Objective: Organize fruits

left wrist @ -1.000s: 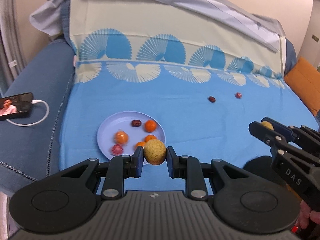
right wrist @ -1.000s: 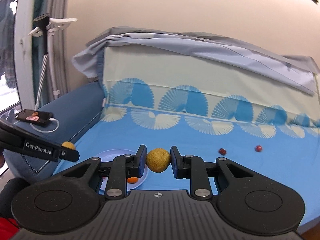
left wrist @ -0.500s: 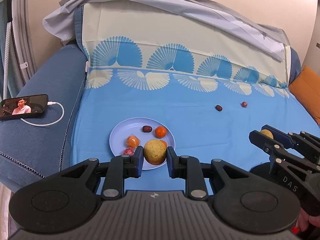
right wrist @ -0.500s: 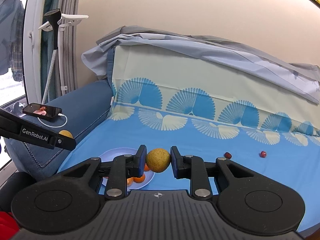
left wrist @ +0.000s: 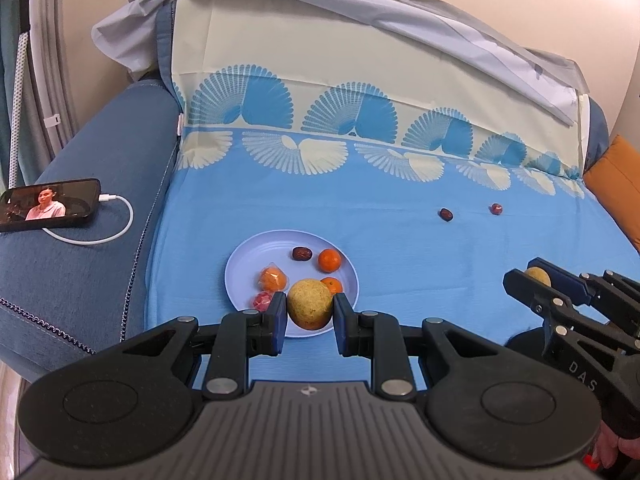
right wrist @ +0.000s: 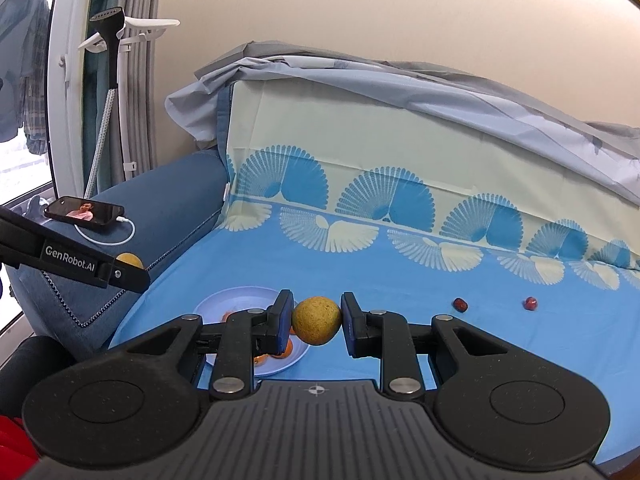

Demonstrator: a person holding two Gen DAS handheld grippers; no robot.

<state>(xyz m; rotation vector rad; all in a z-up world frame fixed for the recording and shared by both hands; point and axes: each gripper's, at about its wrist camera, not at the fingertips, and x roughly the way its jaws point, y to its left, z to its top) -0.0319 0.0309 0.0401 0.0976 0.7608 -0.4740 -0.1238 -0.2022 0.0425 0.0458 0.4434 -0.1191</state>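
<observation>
My left gripper (left wrist: 310, 312) is shut on a yellow-brown round fruit (left wrist: 310, 308), held above the near edge of a pale blue plate (left wrist: 244, 276). The plate holds small oranges (left wrist: 330, 260), a wrapped orange (left wrist: 273, 279), a dark date (left wrist: 302, 254) and a red piece (left wrist: 262, 301). My right gripper (right wrist: 317, 320) is shut on a second yellow-brown fruit (right wrist: 316, 320), above the blue sheet just right of the plate (right wrist: 224, 300). Two dates (left wrist: 445, 214) (left wrist: 496, 209) lie loose on the sheet at the right, also in the right wrist view (right wrist: 460, 304) (right wrist: 531, 303).
A phone (left wrist: 48, 204) with a white cable lies on the blue sofa arm at the left. An orange cushion (left wrist: 616, 188) sits at the far right. A patterned backrest with a grey cover (left wrist: 360, 92) rises behind the sheet.
Both grippers have pulled back and risen a little with their fruits, so the plate and dates look farther away. Neither grip has changed.
</observation>
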